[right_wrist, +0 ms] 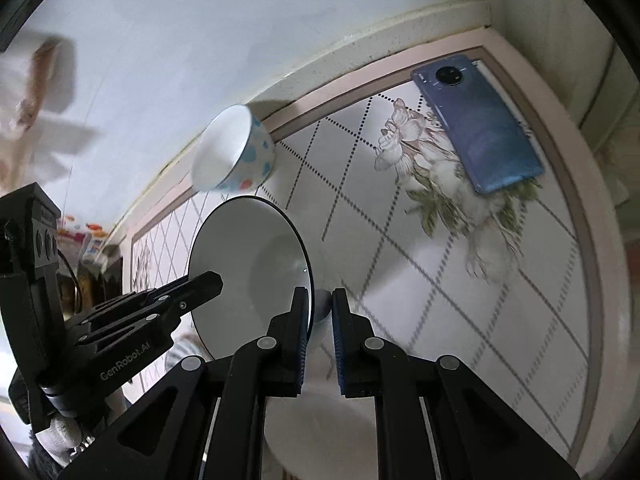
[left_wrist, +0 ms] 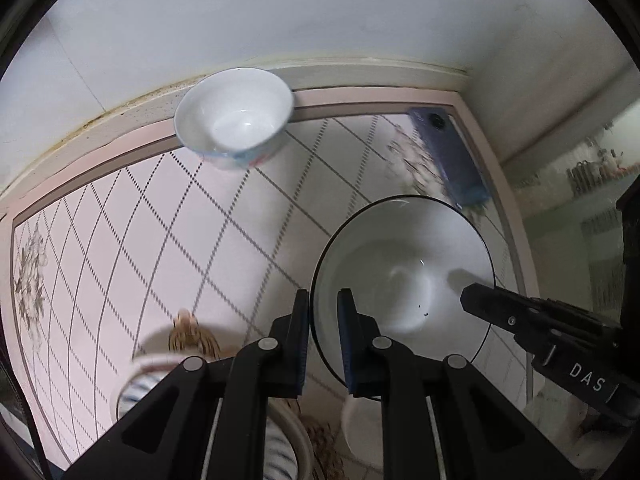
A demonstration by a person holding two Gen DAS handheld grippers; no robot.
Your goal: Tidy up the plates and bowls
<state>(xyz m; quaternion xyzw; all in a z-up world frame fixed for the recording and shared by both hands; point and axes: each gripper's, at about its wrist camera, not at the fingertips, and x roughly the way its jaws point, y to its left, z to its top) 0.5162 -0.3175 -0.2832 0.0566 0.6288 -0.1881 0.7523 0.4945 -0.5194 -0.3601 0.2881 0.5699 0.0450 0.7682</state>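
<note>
A wide white bowl with a thin dark rim is held above the table between both grippers; it also shows in the right wrist view. My left gripper is shut on its near-left rim. My right gripper is shut on its opposite rim, and its finger shows in the left wrist view. A small white bowl with blue and red dots stands at the table's back edge by the wall and shows in the right wrist view. Below the held bowl are a blue-striped bowl and a white dish.
The table has a diamond-pattern cloth with flower prints. A blue phone lies at its back right corner, also in the left wrist view. White walls close in the back and right. Another white dish lies under my right gripper.
</note>
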